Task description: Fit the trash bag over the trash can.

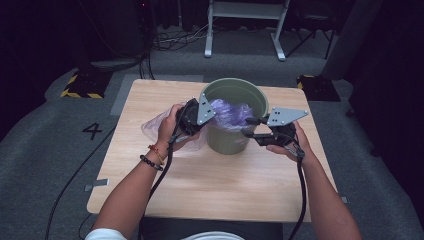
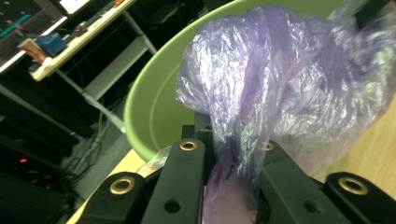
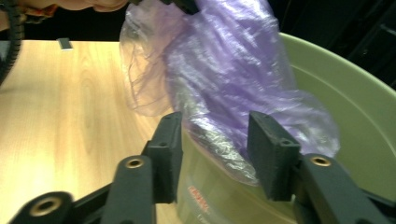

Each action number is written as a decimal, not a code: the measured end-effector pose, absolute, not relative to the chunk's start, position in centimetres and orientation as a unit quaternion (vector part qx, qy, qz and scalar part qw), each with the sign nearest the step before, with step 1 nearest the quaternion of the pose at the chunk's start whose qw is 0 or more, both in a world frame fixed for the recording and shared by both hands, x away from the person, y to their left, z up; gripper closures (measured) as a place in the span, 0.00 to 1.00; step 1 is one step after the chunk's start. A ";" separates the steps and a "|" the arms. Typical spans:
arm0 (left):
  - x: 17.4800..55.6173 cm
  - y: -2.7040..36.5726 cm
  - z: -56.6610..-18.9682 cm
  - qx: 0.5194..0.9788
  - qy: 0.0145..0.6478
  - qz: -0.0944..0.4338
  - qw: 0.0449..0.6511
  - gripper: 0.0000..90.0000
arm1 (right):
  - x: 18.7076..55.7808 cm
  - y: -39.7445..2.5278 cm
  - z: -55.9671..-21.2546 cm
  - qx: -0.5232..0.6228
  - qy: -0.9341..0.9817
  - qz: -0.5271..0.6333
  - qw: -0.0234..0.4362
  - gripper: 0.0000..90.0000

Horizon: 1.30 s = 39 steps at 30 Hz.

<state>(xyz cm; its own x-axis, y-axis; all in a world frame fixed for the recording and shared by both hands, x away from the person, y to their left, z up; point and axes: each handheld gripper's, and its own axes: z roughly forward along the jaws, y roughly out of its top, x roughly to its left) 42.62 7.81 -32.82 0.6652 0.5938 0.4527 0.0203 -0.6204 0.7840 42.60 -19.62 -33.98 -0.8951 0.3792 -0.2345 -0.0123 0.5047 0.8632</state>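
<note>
My left claw (image 2: 231, 154) is clamped on the purple bag (image 1: 227, 114) over the green bin (image 1: 235, 117) – mid-bench (image 1: 200, 175), grey carpet (image 1: 45, 150) around – my right claw (image 3: 215, 140) gapes at its rim.

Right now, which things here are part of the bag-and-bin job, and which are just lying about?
In the job:
- purple plastic bag, draped over the rim
- green bin on the table
- left gripper, shut on the bag
- right gripper, fingers open at the rim

Lying about:
- white frame on the floor behind
- floor cables
</note>
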 end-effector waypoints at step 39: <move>44.5 6.4 -32.4 0.845 0.184 0.331 0.378 0.87 | 45.4 -15.6 -31.8 0.175 0.802 0.538 0.192 0.39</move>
<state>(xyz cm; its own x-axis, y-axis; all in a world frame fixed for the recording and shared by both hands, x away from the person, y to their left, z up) 44.49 6.45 -32.45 0.7132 0.5606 0.4208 0.0601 -0.6470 0.7601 45.42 -15.57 -31.75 -0.8648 0.4874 -0.1205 0.0733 0.3600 0.9301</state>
